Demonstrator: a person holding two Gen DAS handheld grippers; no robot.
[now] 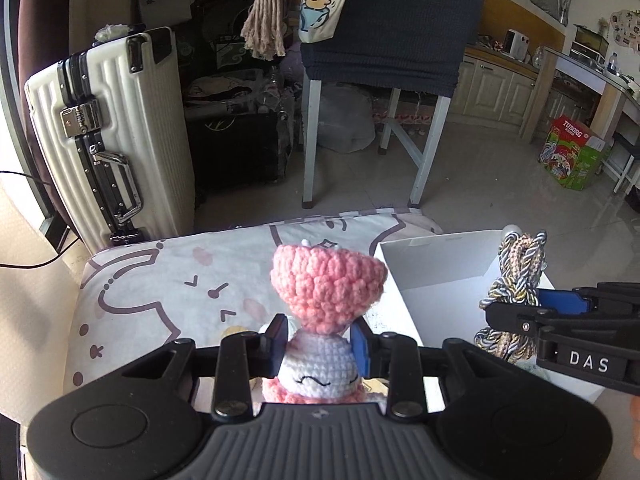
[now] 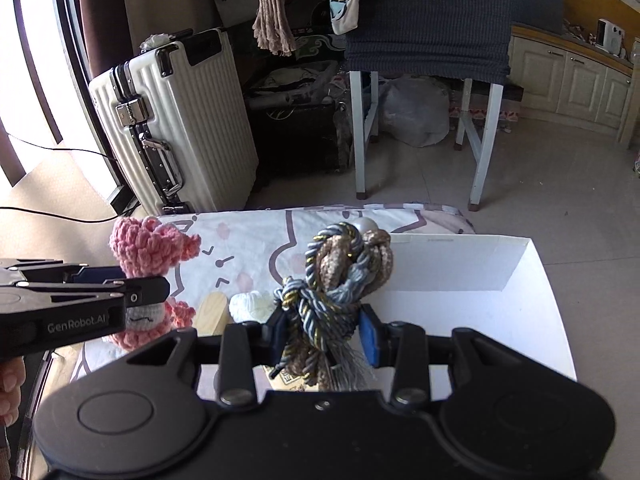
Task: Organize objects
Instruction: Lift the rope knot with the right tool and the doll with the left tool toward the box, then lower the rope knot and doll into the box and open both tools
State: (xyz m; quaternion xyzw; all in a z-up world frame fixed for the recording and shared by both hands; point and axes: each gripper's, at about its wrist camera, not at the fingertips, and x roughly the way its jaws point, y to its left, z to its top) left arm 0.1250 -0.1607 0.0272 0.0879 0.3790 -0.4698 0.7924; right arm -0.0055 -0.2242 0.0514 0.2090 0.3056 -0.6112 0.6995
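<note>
My left gripper (image 1: 319,340) is shut on a pink and white crocheted doll (image 1: 326,280), pinched at its neck and lifted above the patterned cushion (image 1: 160,280). The same doll (image 2: 154,254) and left gripper (image 2: 148,296) show at the left of the right wrist view. My right gripper (image 2: 326,336) is shut on a knotted rope tassel (image 2: 340,276) of grey, beige and gold cord, held up beside the open white box (image 2: 480,312). In the left wrist view the tassel (image 1: 516,280) hangs in the right gripper (image 1: 516,312) over the box (image 1: 432,272).
A pale wooden piece (image 2: 212,312) and a white yarn ball (image 2: 252,306) lie on the cushion. Beyond it stand a white suitcase (image 1: 108,140), a black case (image 1: 236,148) and a white-legged chair (image 1: 380,60) draped in dark cloth. A green carton (image 1: 572,152) sits on the tiled floor.
</note>
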